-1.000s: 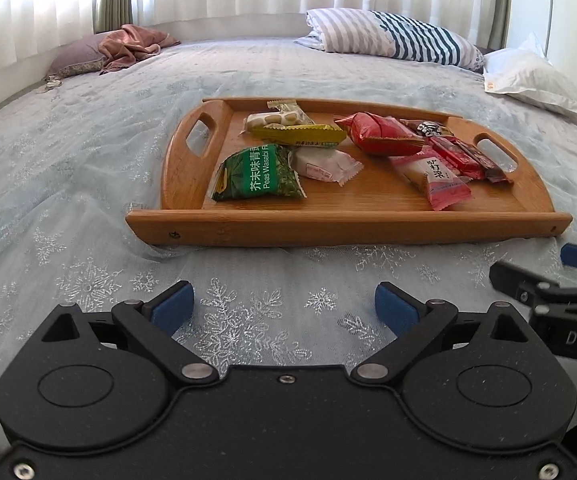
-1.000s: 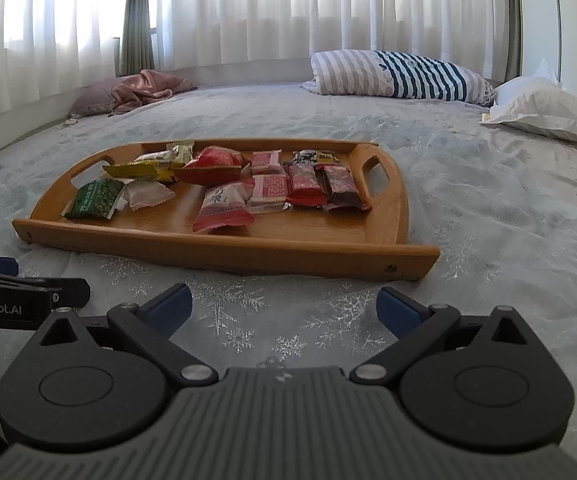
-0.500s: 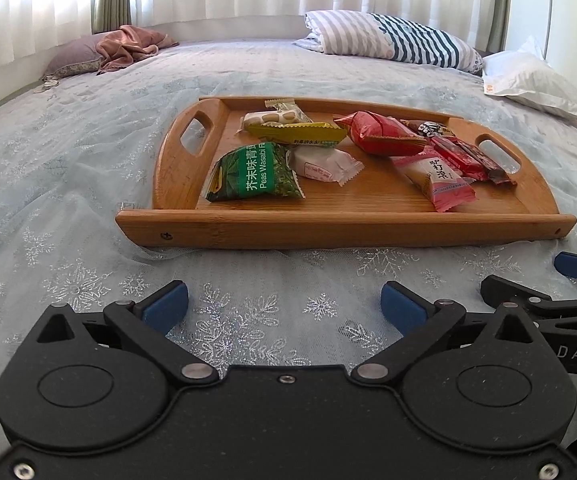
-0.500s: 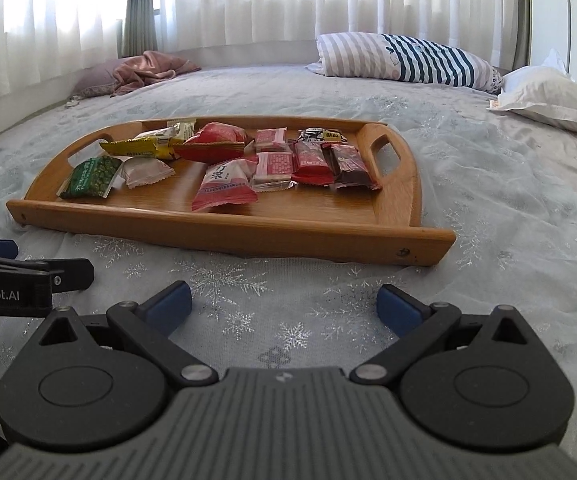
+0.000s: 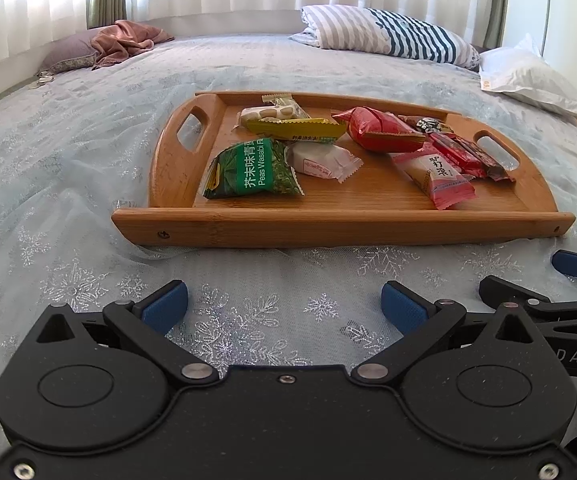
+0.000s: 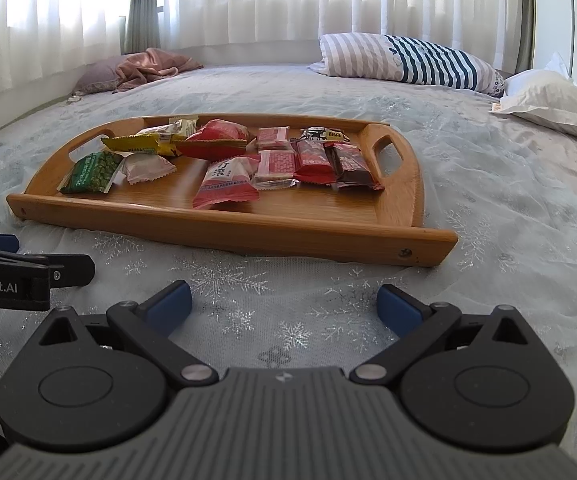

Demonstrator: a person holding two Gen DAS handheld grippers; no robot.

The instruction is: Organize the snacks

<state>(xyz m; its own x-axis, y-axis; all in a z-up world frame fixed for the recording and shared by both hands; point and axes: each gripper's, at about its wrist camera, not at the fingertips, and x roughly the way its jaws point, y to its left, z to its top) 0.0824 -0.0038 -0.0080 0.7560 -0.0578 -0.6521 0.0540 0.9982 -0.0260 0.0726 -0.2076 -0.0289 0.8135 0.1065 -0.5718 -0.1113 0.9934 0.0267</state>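
so both my tongs, left gripper (image 5: pixel 284 306) and right gripper (image 6: pixel 284 306), gape wide and empty above the bedspread (image 5: pixel 68 168), short of the wooden tray (image 5: pixel 340 228) holding the snacks; the green pea packet (image 5: pixel 252 170) looks light, crinkly, slippery, best pinched at its crimped edge.
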